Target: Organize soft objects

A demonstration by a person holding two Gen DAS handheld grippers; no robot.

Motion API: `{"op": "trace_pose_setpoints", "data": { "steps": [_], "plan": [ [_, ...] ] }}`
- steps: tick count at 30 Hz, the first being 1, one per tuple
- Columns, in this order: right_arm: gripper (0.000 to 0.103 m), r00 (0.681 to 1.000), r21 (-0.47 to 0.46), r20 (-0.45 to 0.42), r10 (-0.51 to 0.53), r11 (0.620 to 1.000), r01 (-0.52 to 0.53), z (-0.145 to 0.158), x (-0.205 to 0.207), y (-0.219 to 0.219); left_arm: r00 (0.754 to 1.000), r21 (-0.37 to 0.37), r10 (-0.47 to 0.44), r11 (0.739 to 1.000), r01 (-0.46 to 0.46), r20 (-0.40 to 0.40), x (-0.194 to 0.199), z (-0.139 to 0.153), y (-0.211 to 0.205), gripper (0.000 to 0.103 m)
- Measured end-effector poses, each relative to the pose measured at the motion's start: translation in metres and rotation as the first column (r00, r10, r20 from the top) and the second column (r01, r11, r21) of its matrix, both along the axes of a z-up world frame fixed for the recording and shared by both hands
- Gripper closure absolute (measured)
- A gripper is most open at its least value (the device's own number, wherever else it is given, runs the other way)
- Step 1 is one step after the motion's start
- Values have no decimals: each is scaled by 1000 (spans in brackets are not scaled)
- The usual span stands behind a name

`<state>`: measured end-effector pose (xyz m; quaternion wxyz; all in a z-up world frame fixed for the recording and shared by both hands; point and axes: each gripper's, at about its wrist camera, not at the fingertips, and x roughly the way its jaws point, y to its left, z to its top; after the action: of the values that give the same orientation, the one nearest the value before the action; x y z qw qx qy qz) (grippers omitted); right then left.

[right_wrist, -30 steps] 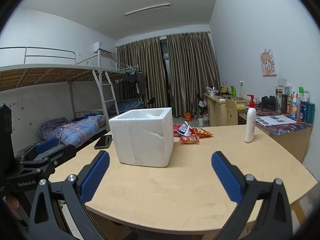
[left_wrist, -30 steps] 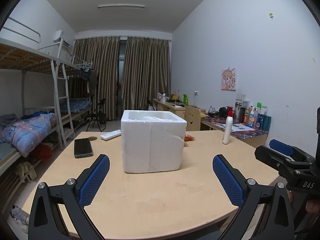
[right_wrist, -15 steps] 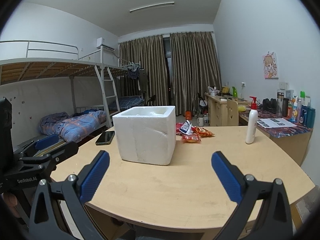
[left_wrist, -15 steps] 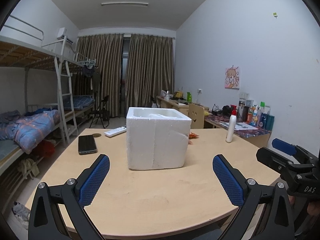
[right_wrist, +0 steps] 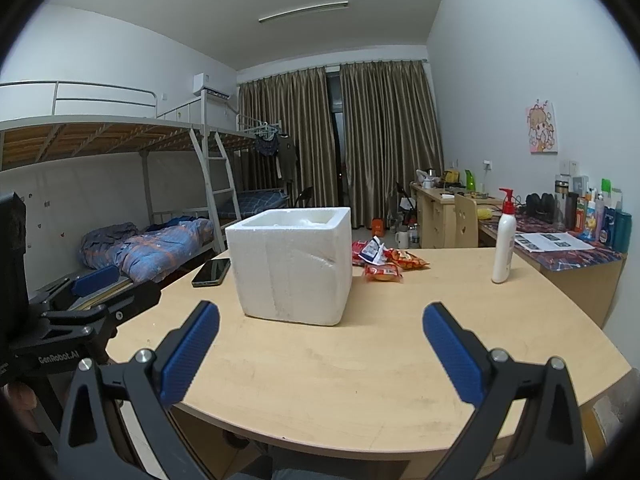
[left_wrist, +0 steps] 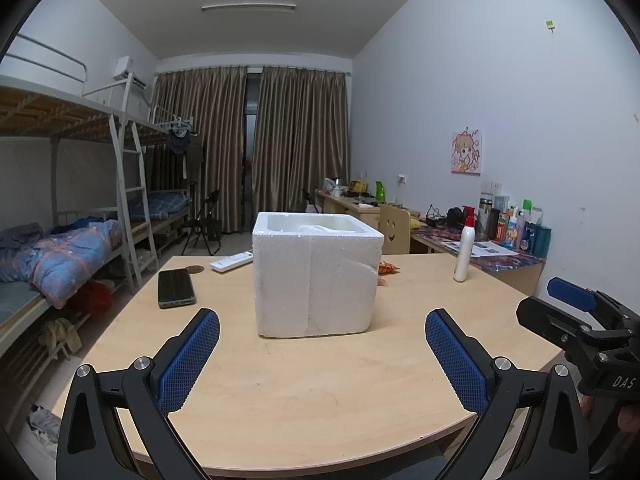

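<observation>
A white foam box [left_wrist: 316, 276] [right_wrist: 294, 266] stands open-topped in the middle of the wooden table [left_wrist: 320, 380] [right_wrist: 360, 360]; something white shows just inside its rim. Red and orange snack packets [right_wrist: 386, 264] lie behind the box to its right; only an orange corner [left_wrist: 387, 268] shows in the left wrist view. My left gripper [left_wrist: 322, 354] hovers open over the table's near edge, in front of the box. My right gripper [right_wrist: 320, 350] is open too, nearer the box's right front corner. Neither holds anything.
A black phone [left_wrist: 175, 288] [right_wrist: 212, 272] and a white remote [left_wrist: 232, 261] lie left of the box. A white pump bottle [left_wrist: 464, 250] [right_wrist: 504, 242] stands at the right. A cluttered desk lines the right wall, bunk beds the left.
Both cameras have tilted and risen slightly, so the box sits a little lower and farther in view. Both grippers stay open; nothing on the table has moved.
</observation>
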<state>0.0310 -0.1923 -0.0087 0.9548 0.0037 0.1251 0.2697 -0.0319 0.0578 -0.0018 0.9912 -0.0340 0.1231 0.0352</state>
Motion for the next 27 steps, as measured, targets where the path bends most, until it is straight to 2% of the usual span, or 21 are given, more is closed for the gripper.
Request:
{"op": "trace_pose_setpoints", "data": {
  "steps": [27],
  "plan": [
    [0, 1000, -4, 1, 4, 1000, -4, 4, -3, -2, 1000, 4, 3, 1000, -3, 3, 1, -2, 0, 0]
  ]
}}
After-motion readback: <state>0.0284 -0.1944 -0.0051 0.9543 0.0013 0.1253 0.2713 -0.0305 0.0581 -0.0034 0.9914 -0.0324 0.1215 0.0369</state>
